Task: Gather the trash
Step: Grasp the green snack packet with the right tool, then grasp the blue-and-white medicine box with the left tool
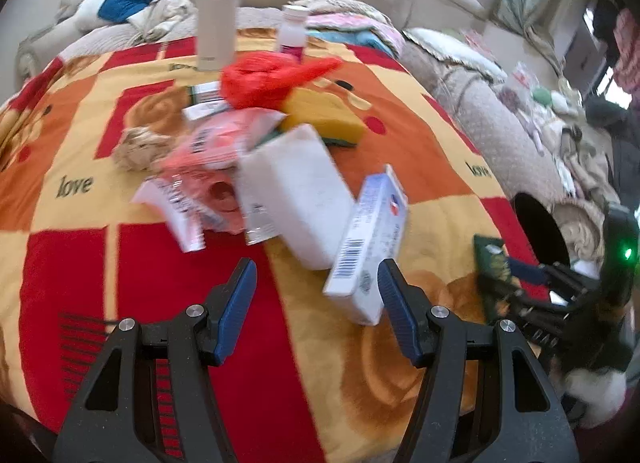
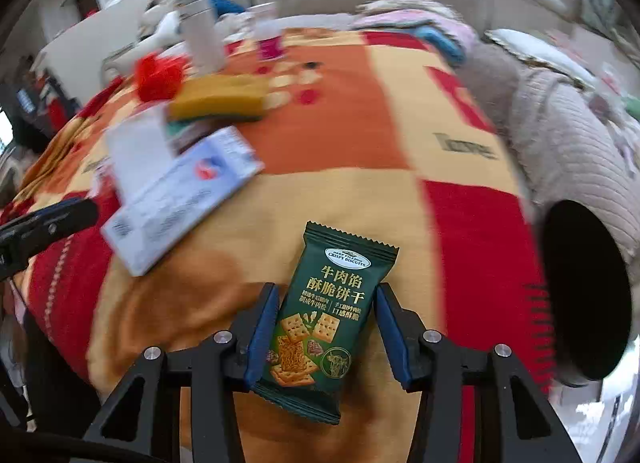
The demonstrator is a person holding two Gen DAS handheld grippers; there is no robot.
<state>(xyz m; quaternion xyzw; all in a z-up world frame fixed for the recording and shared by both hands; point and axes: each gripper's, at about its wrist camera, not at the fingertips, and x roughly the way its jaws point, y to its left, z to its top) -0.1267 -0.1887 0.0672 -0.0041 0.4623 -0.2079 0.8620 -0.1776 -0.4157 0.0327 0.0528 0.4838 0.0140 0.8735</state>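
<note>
My right gripper [image 2: 326, 299] is shut on a dark green biscuit packet [image 2: 326, 315], held above the blanket; it also shows at the right of the left wrist view [image 1: 494, 267]. My left gripper [image 1: 316, 277] is open and empty, just in front of a white and blue carton [image 1: 366, 247] that also shows in the right wrist view [image 2: 180, 199]. Behind the carton lie a white block [image 1: 296, 187], pink wrappers [image 1: 212, 151], a crumpled paper ball [image 1: 138, 145], a red plastic bag [image 1: 264, 79] and a yellow sponge [image 1: 324, 113].
A red, orange and yellow blanket [image 1: 192, 303] covers the surface. A white flask [image 1: 216, 19] and a small bottle [image 1: 294, 31] stand at its far edge. A black round opening [image 2: 586, 291] lies at the right edge. A beige sofa with clothes is behind.
</note>
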